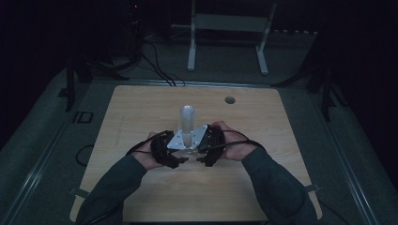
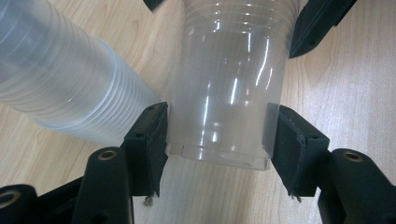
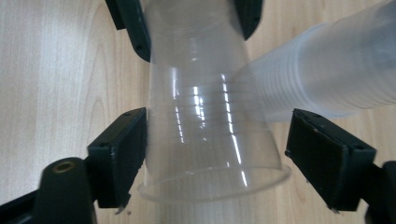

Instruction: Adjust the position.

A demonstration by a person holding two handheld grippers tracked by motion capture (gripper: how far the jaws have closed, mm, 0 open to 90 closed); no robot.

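L gripper (image 2: 217,140) fingers (image 2: 149,140) are clenched on the base end of a clear plastic cup (image 2: 229,88), pads pressed to both its walls. R gripper (image 3: 215,154) fingers (image 3: 121,154) are released around the cup's rim end: left pad touching or nearly so, right pad apart from it. Cup is held between both grippers above the wooden counter (image 1: 141,108), just in front of an upright stack of cups (image 1: 187,119) near counter middle.

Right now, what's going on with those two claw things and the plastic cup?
Left gripper fingers clamp clear cup near its base. Right gripper open around its rim end. Cup stack stands close behind.
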